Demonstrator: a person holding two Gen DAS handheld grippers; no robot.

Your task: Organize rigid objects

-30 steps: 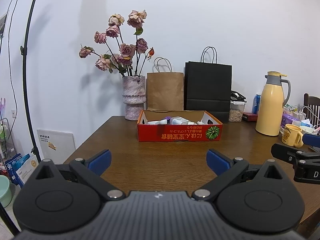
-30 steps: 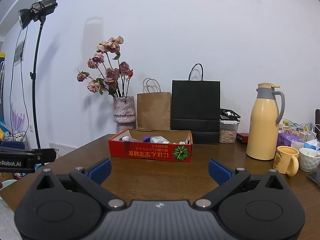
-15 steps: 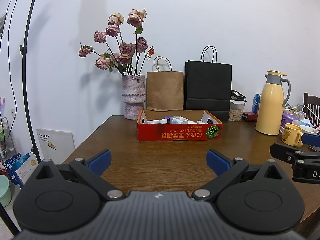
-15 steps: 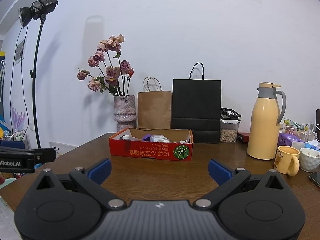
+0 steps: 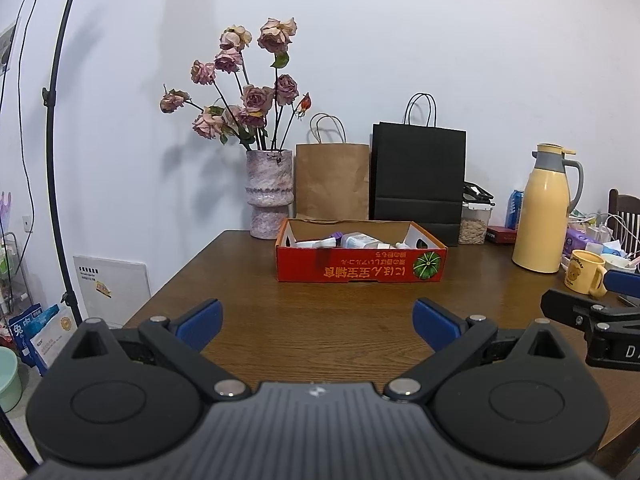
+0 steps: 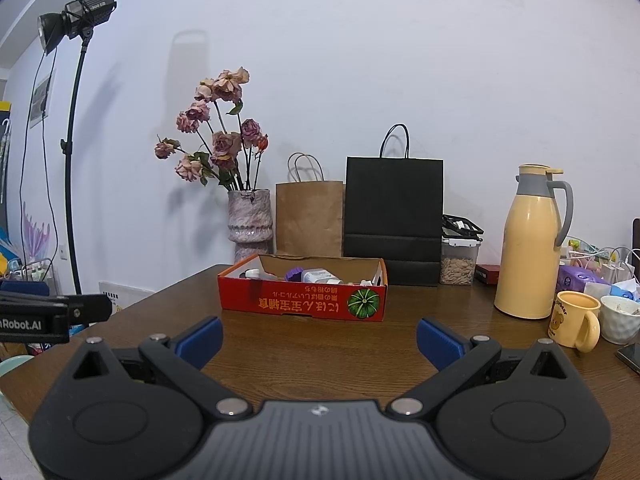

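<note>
A shallow red cardboard box (image 5: pixel 360 270) (image 6: pixel 302 304) with a green pumpkin print stands on the brown wooden table (image 5: pixel 320 320) (image 6: pixel 316 344). Inside it lie several small items, among them white bottles (image 5: pixel 362 240) (image 6: pixel 320 276) and a purple-capped one (image 6: pixel 295 274); the box wall hides most of them. My left gripper (image 5: pixel 316 318) hovers open over the near table edge, well short of the box, with nothing between its blue fingers. My right gripper (image 6: pixel 320 338) is likewise open and empty; part of it shows at the right of the left wrist view.
Behind the box stand a vase of dried roses (image 5: pixel 268 194), a brown paper bag (image 5: pixel 332 180) and a black paper bag (image 5: pixel 418 176). To the right are a yellow thermos jug (image 6: pixel 530 248), a yellow mug (image 6: pixel 574 320), a white cup (image 6: pixel 622 318) and clutter. A light stand (image 6: pixel 74 152) rises at left.
Both views have shifted very slightly; the scene sits a touch lower in the right wrist view. Grippers stay open, and nothing on the table has moved.
</note>
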